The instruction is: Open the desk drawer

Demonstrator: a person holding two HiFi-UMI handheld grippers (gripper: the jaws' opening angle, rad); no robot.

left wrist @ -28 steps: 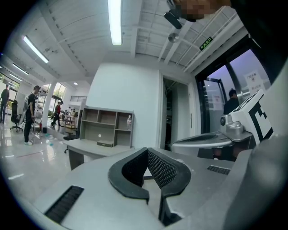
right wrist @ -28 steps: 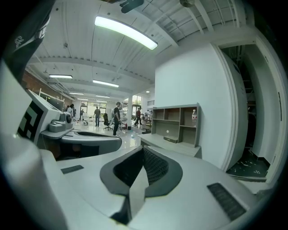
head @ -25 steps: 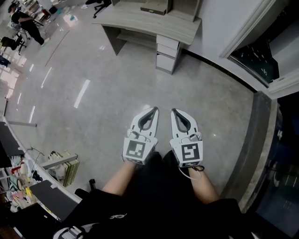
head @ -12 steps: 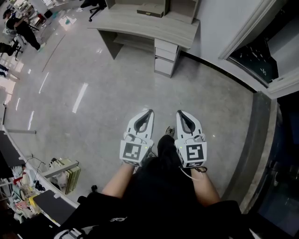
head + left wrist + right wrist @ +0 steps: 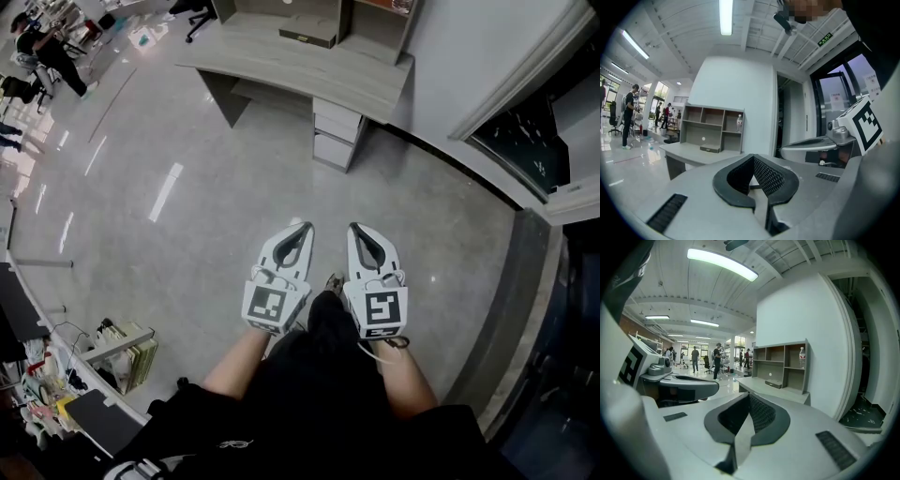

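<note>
A grey desk (image 5: 309, 67) stands against the white wall, some way ahead across the floor. Its drawer stack (image 5: 336, 133) sits under the right end, all fronts flush. My left gripper (image 5: 301, 226) and right gripper (image 5: 354, 228) are held side by side over bare floor, well short of the desk, both pointing at it. Both are shut with nothing between the pads. In the left gripper view the left gripper (image 5: 753, 158) has its tips together, with the desk (image 5: 691, 152) far behind them. The right gripper (image 5: 749, 396) shows the same, desk (image 5: 774, 389) beyond. The drawers are hidden in both gripper views.
A shelf unit (image 5: 712, 129) stands on the desk with a bottle (image 5: 802, 357) in it, and a flat box (image 5: 307, 36) lies on the top. A dark doorway (image 5: 539, 141) opens at the right. Books and clutter (image 5: 127, 342) sit lower left. People (image 5: 52, 52) stand far left.
The desk and its drawers have come slightly nearer and lower in the head view as I walk toward them. Both grippers keep their side-by-side pose, still shut.
</note>
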